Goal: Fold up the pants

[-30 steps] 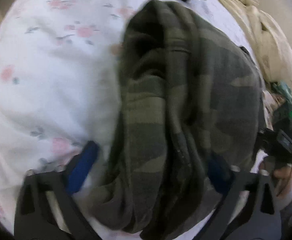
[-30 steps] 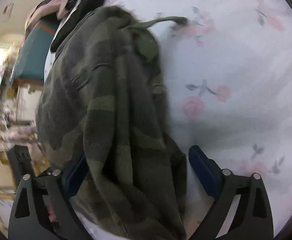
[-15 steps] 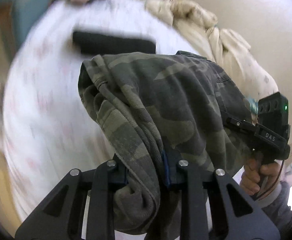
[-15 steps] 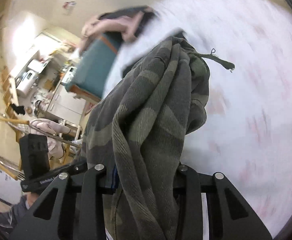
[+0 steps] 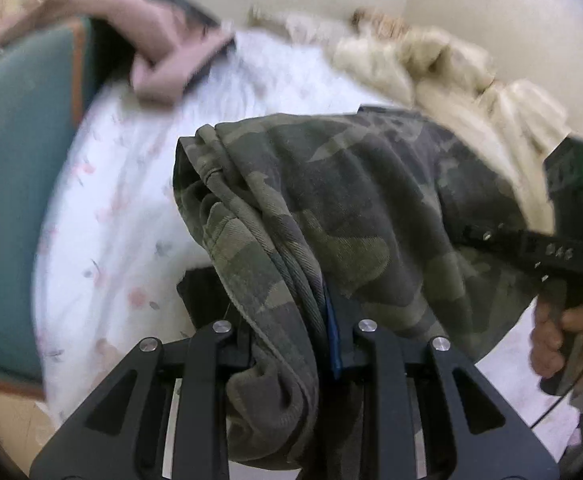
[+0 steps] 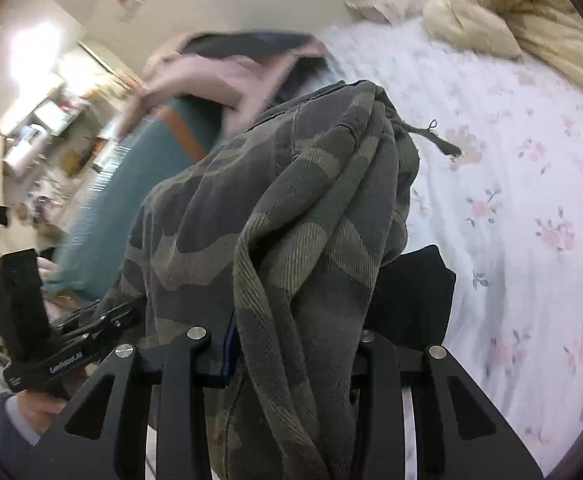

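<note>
Camouflage-green pants (image 5: 351, 200) are hanging bunched between two black grippers, lifted above a bed with a white floral sheet (image 6: 531, 220). At one end the left gripper (image 5: 291, 344) is clamping a thick fold of the fabric between its jaws; the right gripper (image 6: 295, 344) is doing the same at the other end. A drawstring (image 6: 439, 140) is sticking out. Cream bedding (image 5: 431, 68) is lying crumpled near the wall.

Camouflage pants (image 5: 355, 208) held up over a flowered bedsheet (image 5: 123, 184)

The left gripper (image 5: 291, 344) pinches a bunched fold; the right gripper (image 5: 547, 248) grips the far edge.
</note>
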`<state>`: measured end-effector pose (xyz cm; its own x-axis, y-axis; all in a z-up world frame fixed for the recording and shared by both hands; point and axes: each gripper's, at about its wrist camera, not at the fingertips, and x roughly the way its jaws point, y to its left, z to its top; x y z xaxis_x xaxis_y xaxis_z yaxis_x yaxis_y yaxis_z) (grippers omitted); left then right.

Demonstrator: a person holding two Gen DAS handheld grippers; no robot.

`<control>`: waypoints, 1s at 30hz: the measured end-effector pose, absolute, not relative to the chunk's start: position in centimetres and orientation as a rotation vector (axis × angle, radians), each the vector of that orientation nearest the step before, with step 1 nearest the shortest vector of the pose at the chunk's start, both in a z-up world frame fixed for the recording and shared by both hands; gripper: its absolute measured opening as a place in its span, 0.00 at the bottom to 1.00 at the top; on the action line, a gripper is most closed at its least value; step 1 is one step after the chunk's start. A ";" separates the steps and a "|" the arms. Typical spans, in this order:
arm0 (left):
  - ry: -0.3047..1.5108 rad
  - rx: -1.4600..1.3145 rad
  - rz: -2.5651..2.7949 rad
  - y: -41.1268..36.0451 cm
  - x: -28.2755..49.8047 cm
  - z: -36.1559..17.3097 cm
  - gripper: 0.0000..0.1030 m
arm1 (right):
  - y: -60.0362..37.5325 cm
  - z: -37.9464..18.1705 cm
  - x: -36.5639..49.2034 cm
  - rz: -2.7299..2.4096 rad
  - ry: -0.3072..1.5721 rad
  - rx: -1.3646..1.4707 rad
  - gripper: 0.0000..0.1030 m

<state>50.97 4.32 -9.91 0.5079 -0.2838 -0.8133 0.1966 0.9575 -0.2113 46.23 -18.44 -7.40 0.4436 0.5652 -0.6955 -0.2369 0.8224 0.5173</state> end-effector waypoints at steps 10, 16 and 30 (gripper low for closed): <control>0.942 -0.005 -0.162 6.8 49.2 -12.5 0.85 | -24.6 -9.9 43.9 0.323 0.999 0.306 0.72; 0.937 0.154 0.037 7.3 45.7 -11.0 0.86 | -26.3 -5.3 39.3 0.278 0.932 0.204 0.70; 0.698 -0.034 0.043 3.2 23.0 1.0 0.86 | -20.4 5.8 18.2 0.328 0.688 0.077 0.81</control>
<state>23.00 3.17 0.96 0.7653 0.0283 -0.6431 -0.0509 0.9986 -0.0166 18.15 -20.43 5.84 0.7236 0.3219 -0.6105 -0.2717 0.9460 0.1767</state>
